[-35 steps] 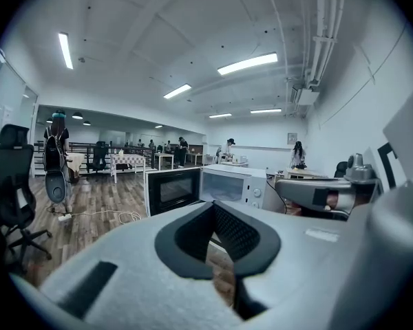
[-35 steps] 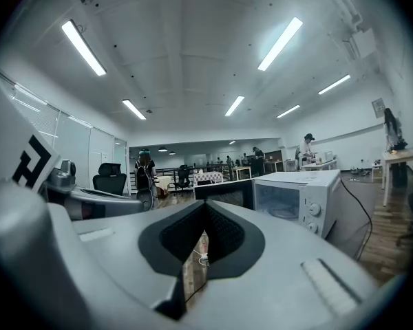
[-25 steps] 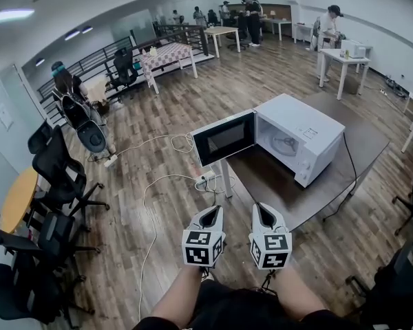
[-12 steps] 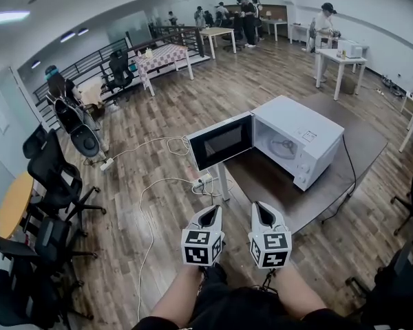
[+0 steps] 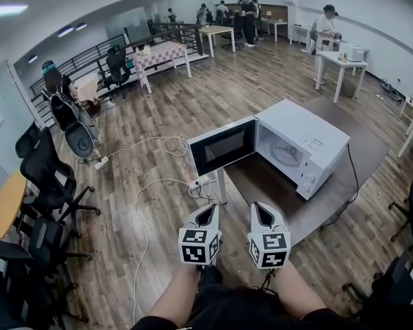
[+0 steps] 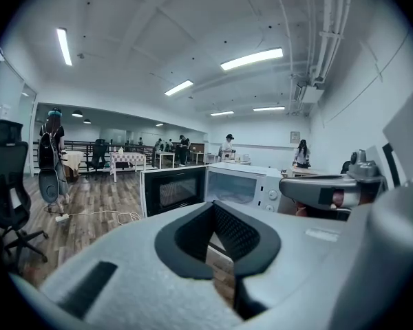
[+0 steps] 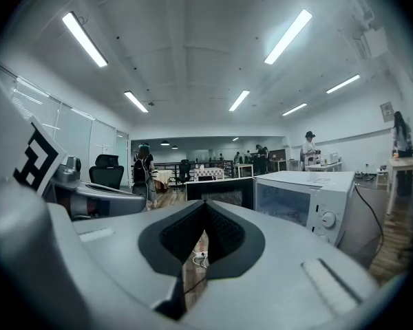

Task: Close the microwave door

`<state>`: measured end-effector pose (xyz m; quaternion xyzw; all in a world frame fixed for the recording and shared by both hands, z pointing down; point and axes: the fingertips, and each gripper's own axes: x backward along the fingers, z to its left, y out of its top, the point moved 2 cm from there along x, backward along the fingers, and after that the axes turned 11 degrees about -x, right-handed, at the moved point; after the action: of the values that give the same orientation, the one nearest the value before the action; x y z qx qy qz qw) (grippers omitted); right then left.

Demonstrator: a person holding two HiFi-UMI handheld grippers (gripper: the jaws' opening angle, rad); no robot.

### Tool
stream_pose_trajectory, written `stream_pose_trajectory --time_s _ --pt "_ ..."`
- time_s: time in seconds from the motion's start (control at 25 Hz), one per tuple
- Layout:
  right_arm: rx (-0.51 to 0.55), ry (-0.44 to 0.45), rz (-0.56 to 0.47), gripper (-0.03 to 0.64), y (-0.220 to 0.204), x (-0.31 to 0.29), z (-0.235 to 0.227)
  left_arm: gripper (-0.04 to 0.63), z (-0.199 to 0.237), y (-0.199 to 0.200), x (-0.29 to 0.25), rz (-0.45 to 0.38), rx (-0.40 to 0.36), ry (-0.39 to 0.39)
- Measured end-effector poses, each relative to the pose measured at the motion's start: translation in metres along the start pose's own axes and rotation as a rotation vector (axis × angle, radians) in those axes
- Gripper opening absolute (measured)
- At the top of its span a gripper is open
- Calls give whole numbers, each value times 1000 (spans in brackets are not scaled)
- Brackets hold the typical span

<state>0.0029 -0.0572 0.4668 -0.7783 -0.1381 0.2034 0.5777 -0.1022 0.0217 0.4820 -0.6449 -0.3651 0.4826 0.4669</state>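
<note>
The white microwave sits on the dark tabletop ahead and a bit right. Its door is swung wide open to the left, sticking out past the tabletop edge over the wood floor. The left gripper and right gripper are side by side, well short of it, both with jaws pressed together on nothing. Between them and the door are the table leg and loose white cables, with black office chairs off left.
</note>
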Motion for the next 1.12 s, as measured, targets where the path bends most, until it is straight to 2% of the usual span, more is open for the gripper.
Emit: stream_pose_trajectory --time_s 0.72,1.12 --pt "21 -22 31 9 28 -155 14 12 126 22 -99 7 29 -13" --pt "29 -40 37 9 45 -234 28 12 197 34 -142 4 45 -53"
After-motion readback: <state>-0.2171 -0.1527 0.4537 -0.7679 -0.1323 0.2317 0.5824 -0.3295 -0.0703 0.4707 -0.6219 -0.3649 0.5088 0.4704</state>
